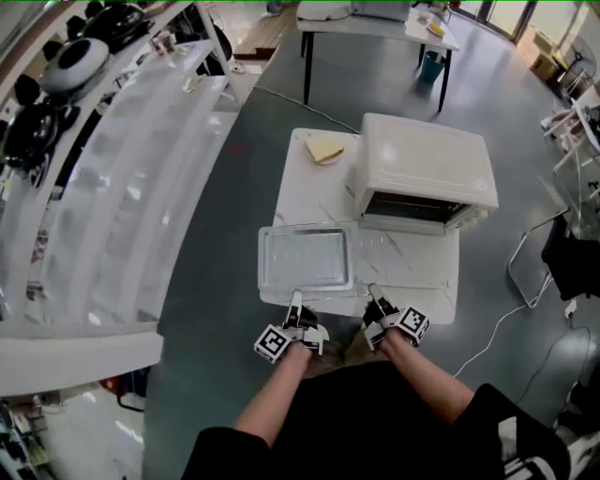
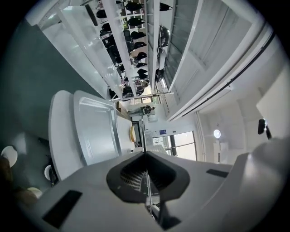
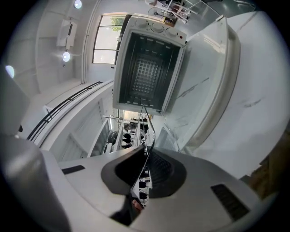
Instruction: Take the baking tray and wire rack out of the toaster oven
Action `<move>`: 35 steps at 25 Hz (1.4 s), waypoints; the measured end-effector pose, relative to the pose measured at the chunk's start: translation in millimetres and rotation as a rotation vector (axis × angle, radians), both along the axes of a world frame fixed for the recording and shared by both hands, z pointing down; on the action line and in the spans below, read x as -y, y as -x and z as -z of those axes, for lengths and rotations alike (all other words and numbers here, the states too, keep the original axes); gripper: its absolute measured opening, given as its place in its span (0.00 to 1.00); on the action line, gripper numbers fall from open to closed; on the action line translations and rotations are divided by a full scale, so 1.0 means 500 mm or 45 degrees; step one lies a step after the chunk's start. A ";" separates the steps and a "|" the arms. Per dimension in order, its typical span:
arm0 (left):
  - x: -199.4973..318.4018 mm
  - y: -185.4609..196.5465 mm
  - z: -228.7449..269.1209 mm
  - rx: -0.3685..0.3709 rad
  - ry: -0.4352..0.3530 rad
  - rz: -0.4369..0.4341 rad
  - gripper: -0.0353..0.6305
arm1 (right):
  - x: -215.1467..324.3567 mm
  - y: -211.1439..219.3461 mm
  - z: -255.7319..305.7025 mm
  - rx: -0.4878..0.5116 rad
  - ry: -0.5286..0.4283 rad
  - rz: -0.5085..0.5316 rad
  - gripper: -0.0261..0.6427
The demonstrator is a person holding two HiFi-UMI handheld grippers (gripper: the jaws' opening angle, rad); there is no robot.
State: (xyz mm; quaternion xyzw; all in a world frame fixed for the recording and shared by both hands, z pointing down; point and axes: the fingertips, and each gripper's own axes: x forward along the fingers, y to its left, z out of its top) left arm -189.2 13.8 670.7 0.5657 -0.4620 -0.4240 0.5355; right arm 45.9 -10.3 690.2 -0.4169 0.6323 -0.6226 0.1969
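Observation:
The silver baking tray [image 1: 305, 258] lies on the left part of the white table [image 1: 302, 192]; in the left gripper view it shows as a pale slab [image 2: 95, 129]. The white toaster oven [image 1: 427, 164] stands at the right, its glass door [image 1: 408, 255] folded down and its dark cavity [image 3: 147, 68] open. A thin wire rack [image 3: 145, 131] runs edge-on from my right gripper [image 1: 373, 295] [image 3: 147, 152] toward the oven, and that gripper is shut on it. My left gripper [image 1: 296, 298] [image 2: 146, 156], at the tray's near rim, is shut with a thin bright wire between its pads.
A pale yellow slice [image 1: 324, 148] lies on the table's far left corner. Long white shelving [image 1: 122, 187] runs along the left. A dark chair [image 1: 572, 258] and a floor cable [image 1: 502, 323] are at the right. Another table [image 1: 375, 23] stands behind.

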 end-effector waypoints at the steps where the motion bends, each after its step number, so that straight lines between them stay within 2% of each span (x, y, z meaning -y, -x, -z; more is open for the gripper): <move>1: -0.003 0.019 -0.001 0.005 -0.003 0.001 0.08 | -0.001 0.020 -0.004 -0.004 0.013 0.016 0.09; 11: -0.012 0.131 -0.050 0.031 0.030 0.012 0.08 | 0.006 0.134 -0.045 -0.037 0.049 0.096 0.09; 14: -0.008 0.150 -0.089 0.079 0.104 -0.021 0.08 | 0.010 0.145 -0.065 -0.074 0.065 0.100 0.10; 16: 0.002 0.154 -0.108 0.046 0.115 -0.038 0.08 | 0.011 0.150 -0.083 -0.103 0.090 0.100 0.10; 19: 0.010 0.171 -0.154 0.047 0.226 -0.084 0.08 | 0.019 0.164 -0.110 -0.105 0.150 0.089 0.10; 22: 0.034 0.179 -0.180 -0.037 0.257 -0.122 0.08 | 0.039 0.183 -0.135 -0.070 0.178 0.069 0.11; 24: 0.042 0.185 -0.203 -0.010 0.302 -0.168 0.08 | 0.050 0.189 -0.151 -0.064 0.197 0.052 0.10; 28: 0.041 0.190 -0.230 0.099 0.459 -0.271 0.09 | 0.047 0.195 -0.193 -0.110 0.305 0.069 0.10; 33: 0.044 0.199 -0.257 0.079 0.575 -0.256 0.11 | 0.045 0.211 -0.211 -0.220 0.390 0.177 0.12; 35: 0.043 0.201 -0.267 0.043 0.619 -0.226 0.12 | 0.045 0.210 -0.213 -0.263 0.412 0.206 0.17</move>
